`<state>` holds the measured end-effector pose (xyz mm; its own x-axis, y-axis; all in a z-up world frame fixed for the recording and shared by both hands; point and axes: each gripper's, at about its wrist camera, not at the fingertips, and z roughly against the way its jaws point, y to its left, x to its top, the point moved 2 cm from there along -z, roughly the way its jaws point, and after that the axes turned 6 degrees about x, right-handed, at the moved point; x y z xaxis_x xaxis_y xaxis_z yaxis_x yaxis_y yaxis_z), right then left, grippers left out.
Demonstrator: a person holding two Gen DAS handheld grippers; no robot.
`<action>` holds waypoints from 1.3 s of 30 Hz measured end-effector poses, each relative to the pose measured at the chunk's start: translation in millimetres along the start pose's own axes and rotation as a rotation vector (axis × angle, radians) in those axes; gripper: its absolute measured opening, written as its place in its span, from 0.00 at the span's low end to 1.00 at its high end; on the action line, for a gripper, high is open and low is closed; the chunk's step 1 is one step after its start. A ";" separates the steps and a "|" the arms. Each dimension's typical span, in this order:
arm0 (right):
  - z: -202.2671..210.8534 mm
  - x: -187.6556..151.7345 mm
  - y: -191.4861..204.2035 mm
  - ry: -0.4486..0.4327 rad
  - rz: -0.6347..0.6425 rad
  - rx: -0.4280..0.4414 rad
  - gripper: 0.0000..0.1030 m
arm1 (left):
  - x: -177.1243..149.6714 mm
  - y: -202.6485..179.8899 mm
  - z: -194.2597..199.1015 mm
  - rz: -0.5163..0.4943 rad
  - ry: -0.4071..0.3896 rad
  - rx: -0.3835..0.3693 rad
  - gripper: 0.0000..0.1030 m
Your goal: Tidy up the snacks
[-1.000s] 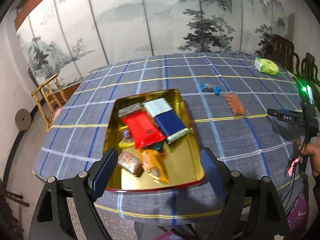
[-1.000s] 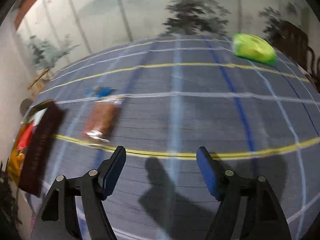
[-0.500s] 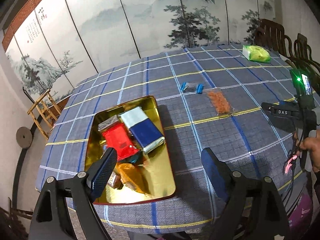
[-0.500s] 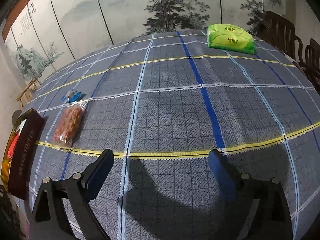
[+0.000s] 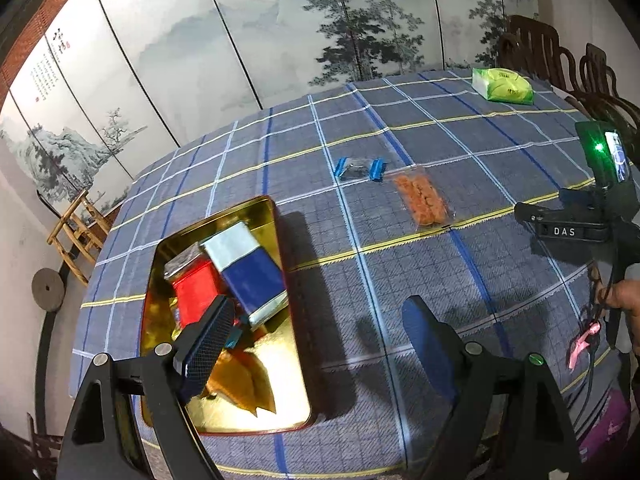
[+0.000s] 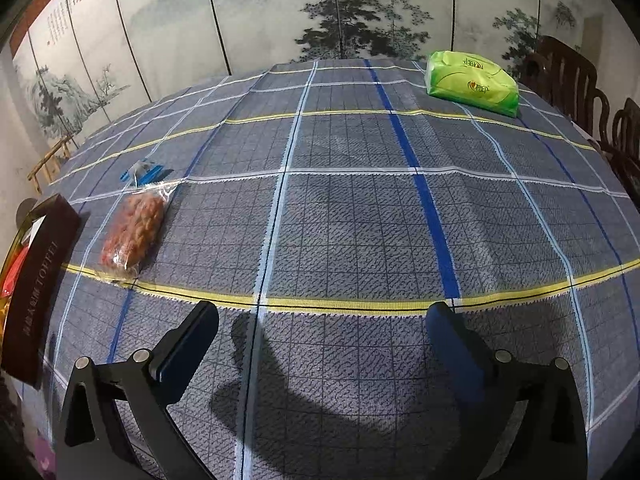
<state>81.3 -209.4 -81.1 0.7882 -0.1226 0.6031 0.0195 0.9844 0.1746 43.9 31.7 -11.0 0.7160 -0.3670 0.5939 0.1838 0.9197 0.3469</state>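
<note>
**Gold tin filled, two snacks loose on the cloth**

Black-armed, the left gripper (image 5: 316, 336) hangs wide open and empty over the tin's right edge. The right gripper (image 6: 322, 338) holds nothing either; its jaws have just been opening and stand at full spread above bare checked tablecloth (image 6: 360, 220). Nearest lies the gold tin (image 5: 298, 396), holding a red packet (image 5: 196, 292), a blue-and-white box (image 5: 250, 270) and orange wrappers (image 5: 244, 384). Beyond it, well apart, an orange snack bag (image 5: 422, 198) lies just beside a blue-ended packet (image 5: 360, 169). Farthest sits a green tissue pack (image 6: 472, 82).
</note>
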 end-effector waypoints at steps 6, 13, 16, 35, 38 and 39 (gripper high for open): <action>0.1 0.5 0.5 -0.002 -0.003 0.002 1.00 | 14.8 -10.8 -13.2 -0.022 0.003 0.013 0.81; 0.8 0.8 0.4 -0.005 -0.004 0.011 1.00 | 33.4 -14.8 -33.1 -0.015 0.031 0.007 0.81; 0.9 0.8 0.4 -0.006 -0.005 0.015 1.00 | 39.4 -15.4 -43.2 -0.008 0.053 0.000 0.81; 0.9 0.6 1.4 -0.015 -0.003 0.069 1.00 | 108.3 4.8 -144.8 0.258 0.275 -0.186 0.81; 1.1 0.5 0.8 -0.018 -0.006 0.080 1.00 | 119.3 2.0 -166.9 0.257 0.303 -0.203 0.81; 1.3 0.5 0.1 -0.019 -0.007 0.083 1.00 | 121.9 0.5 -172.0 0.253 0.310 -0.204 0.81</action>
<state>80.9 -209.6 -79.8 0.7765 -0.1324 0.6161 -0.0267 0.9699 0.2420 247.1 11.3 -63.3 0.9177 -0.0968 0.3854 0.0838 0.9952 0.0504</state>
